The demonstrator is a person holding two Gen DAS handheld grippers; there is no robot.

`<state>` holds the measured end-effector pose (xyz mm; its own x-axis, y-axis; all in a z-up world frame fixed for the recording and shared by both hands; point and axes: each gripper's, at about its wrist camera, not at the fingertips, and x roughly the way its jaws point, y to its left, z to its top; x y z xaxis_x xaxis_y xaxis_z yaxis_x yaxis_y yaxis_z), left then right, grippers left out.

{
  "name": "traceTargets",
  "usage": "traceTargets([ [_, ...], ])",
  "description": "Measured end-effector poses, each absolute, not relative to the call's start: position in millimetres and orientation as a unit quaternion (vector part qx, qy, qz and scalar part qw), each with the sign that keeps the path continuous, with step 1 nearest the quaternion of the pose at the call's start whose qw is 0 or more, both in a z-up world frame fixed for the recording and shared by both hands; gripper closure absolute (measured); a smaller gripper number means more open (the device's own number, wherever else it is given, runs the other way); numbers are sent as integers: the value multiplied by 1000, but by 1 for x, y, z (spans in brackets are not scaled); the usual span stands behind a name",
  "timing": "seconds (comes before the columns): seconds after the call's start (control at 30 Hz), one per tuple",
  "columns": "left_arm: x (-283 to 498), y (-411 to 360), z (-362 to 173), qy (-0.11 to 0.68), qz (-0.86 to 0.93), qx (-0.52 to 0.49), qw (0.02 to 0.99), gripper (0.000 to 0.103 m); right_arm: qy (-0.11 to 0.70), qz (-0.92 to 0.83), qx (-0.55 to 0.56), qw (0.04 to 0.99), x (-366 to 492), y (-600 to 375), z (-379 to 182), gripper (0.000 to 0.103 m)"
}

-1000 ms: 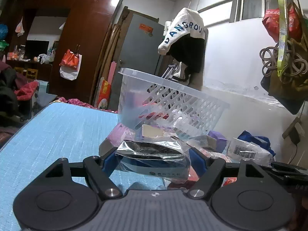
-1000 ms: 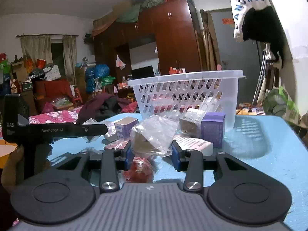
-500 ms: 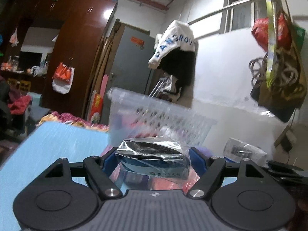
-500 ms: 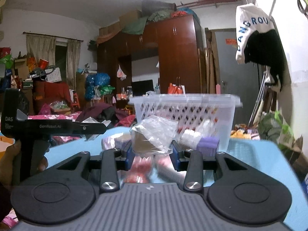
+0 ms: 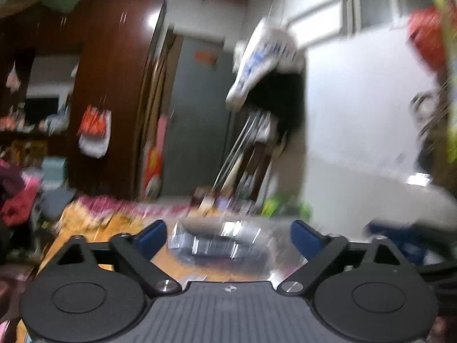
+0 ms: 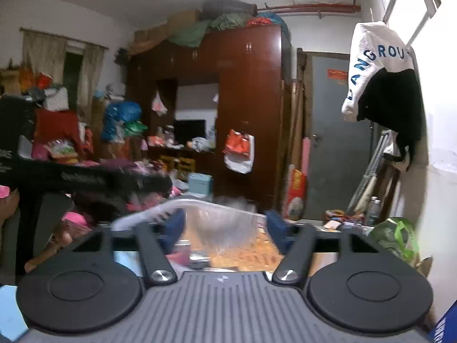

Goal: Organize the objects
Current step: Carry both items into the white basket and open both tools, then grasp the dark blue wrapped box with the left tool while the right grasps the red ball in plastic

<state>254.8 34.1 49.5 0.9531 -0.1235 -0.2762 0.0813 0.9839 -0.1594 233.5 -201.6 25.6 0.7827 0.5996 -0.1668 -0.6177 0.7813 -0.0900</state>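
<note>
The left wrist view is smeared by motion. My left gripper [image 5: 228, 233] has its jaws opening wide. The foil-wrapped dark box [image 5: 217, 243] sits blurred between them, with a gap to each blue pad. In the right wrist view my right gripper [image 6: 225, 225] is also opening. A crumpled clear plastic bag [image 6: 225, 228] hangs blurred between its pads and seems loose. Just below and left of those fingers the white basket's rim [image 6: 148, 214] curves through. The left gripper's black body [image 6: 85, 177] and the hand [image 6: 65, 237] holding it appear at the left.
A brown wardrobe [image 6: 245, 114] and a grey door [image 6: 337, 143] stand behind. A white and black garment [image 6: 382, 80] hangs on the right wall. Piled clothes and bags fill the left side, and a green bag [image 6: 397, 234] lies at the right.
Both grippers have risen from the table to above the basket's rim. Both sets of jaws have spread apart. The wrapped box and the clear bag no longer look pinched.
</note>
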Motion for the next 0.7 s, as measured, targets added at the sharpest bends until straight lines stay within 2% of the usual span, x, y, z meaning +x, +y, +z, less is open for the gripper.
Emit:
traceTargets([
  [0.07, 256, 36, 39, 162, -54, -78, 982, 7, 80, 312, -87, 943, 233, -200, 19, 23],
  [0.1, 248, 38, 36, 157, -60, -82, 982, 6, 79, 308, -85, 944, 227, -204, 15, 18],
  [0.13, 236, 40, 34, 150, -68, -87, 982, 4, 74, 306, -75, 946, 217, -213, 10, 6],
  [0.17, 219, 42, 30, 142, -80, -92, 982, 0, 72, 306, -64, 947, 205, -223, 4, 0],
  [0.37, 98, 36, -34, 126, -123, -104, 979, 0, 124, 353, -1, 927, 124, -267, -64, 0],
  [0.47, 71, 18, -63, 138, -90, -83, 983, 0, 133, 365, 2, 922, 93, -266, -92, 1],
  [0.5, 64, 15, -65, 136, -89, -69, 984, 0, 135, 375, -5, 917, 87, -263, -97, 8],
  [0.53, 59, 11, -67, 136, -86, -55, 985, 0, 140, 382, -17, 914, 84, -259, -101, 22],
  [0.6, 59, 6, -68, 139, -79, -44, 986, 0, 155, 382, -31, 911, 87, -252, -106, 33],
  [0.67, 64, 4, -73, 148, -91, -46, 984, 0, 165, 390, -19, 906, 94, -251, -112, 34],
  [0.7, 67, 2, -75, 154, -94, -46, 982, 0, 168, 395, -16, 903, 97, -251, -114, 43],
])
